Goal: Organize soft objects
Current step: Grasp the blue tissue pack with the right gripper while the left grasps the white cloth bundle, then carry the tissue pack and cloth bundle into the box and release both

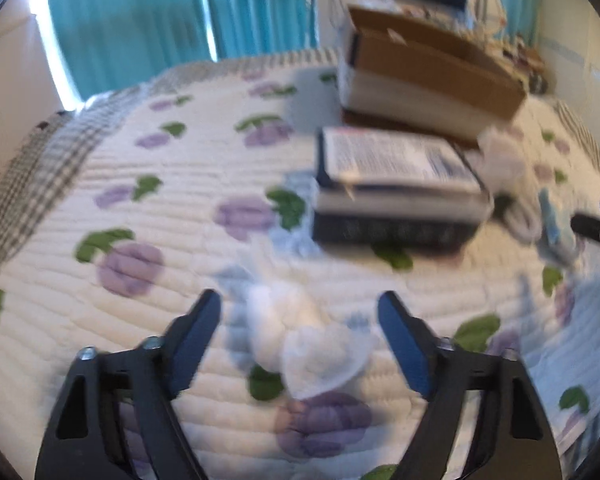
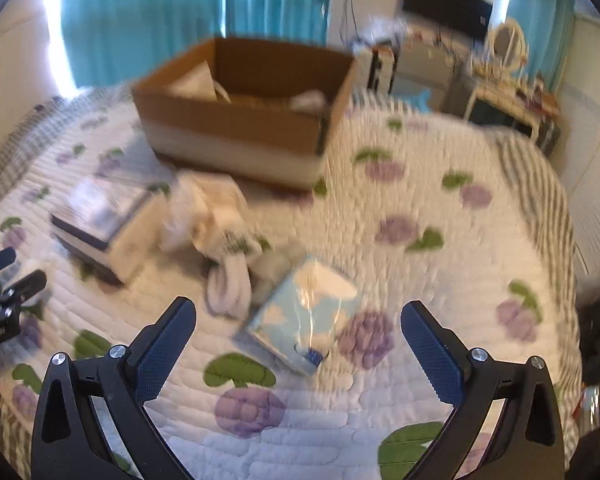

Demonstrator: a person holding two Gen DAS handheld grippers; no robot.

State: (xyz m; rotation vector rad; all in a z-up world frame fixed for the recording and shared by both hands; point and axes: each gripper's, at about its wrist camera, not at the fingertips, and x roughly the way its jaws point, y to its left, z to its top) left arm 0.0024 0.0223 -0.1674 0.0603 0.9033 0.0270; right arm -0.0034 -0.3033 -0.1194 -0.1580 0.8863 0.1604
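The quilted bedspread [image 2: 440, 200] with purple flowers and green leaves lies mostly bare to the right of the cardboard box [image 2: 240, 120] and along its checked border, with open quilt on the left side of the left wrist view too. The left gripper [image 1: 300, 320] has its jaws apart, with a small white, fluffy soft object [image 1: 300, 344] on the quilt between them — the pads do not touch it. The right gripper [image 2: 298, 326] is likewise open above a light-blue plastic-wrapped packet [image 2: 304, 320], its fingers clear of it. Just beside that packet lie rolled white socks [image 2: 228, 284] and a crumpled white bag [image 2: 208, 216]. A flat printed box [image 1: 396, 184] stands between the two work spots, and the open cardboard box sits behind it. The box's top carries blocks of print, too blurred to read.
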